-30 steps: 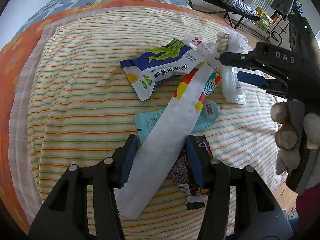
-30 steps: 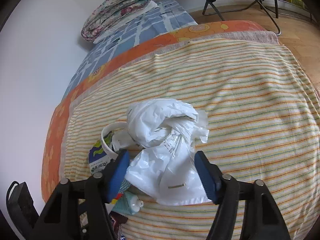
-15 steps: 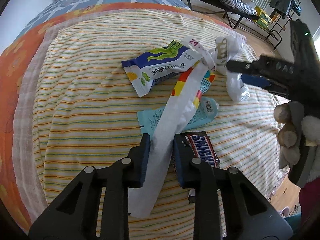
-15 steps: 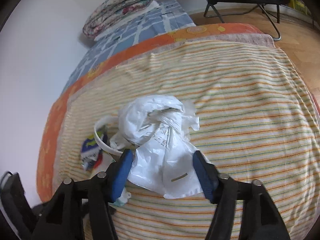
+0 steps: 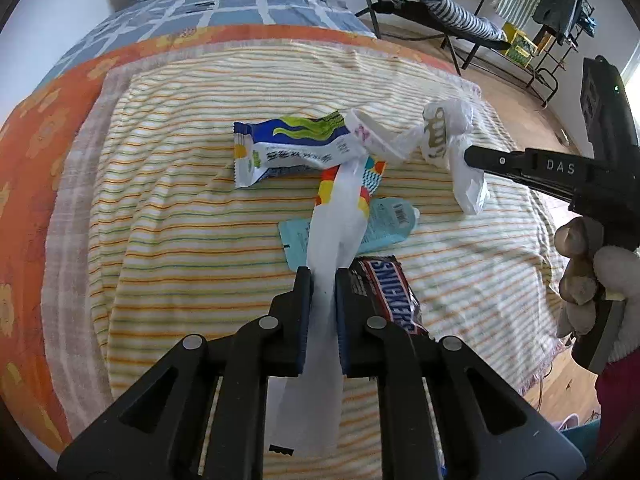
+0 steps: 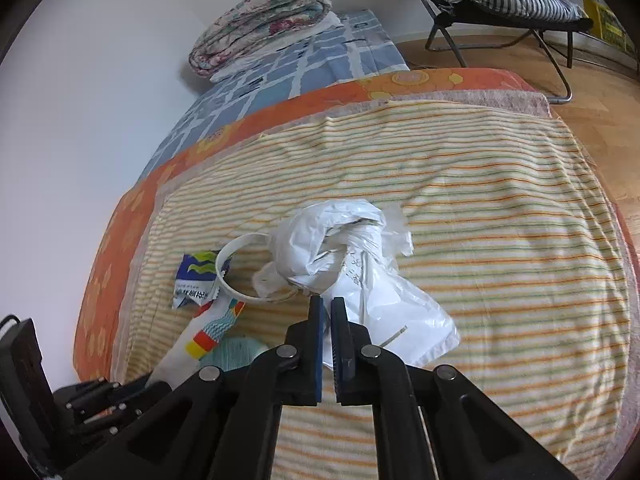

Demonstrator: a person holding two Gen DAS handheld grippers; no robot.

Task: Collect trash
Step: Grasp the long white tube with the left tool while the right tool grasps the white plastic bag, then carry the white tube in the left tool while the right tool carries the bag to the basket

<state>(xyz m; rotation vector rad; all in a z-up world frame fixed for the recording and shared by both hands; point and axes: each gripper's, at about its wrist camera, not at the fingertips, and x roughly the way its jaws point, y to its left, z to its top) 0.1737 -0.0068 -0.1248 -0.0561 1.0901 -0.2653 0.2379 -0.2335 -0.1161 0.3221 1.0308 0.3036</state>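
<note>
Jaws on both tools have just been closing, and each now pinches something where a second ago each stood wide around it. Left gripper (image 5: 323,280) is clamped on the long white wrapper (image 5: 334,232), which runs up toward twelve o'clock between its pads; the strip has lifted a little off the striped blanket (image 5: 168,216). Snickers bar (image 5: 394,300) lies just beside the right pad at about two o'clock, the pale blue pouch (image 5: 390,222) beyond it under the strip, and the blue-and-white snack packet (image 5: 288,152) at eleven o'clock. Right gripper (image 6: 327,308) is squeezed onto the edge of the crumpled white plastic bag (image 6: 352,248), whose bulk sits at twelve to one o'clock; a white ring (image 6: 230,272) touches the bag at ten o'clock. Open striped blanket spreads wide to the right, ending at the bed edge and wooden floor (image 6: 600,80).
</note>
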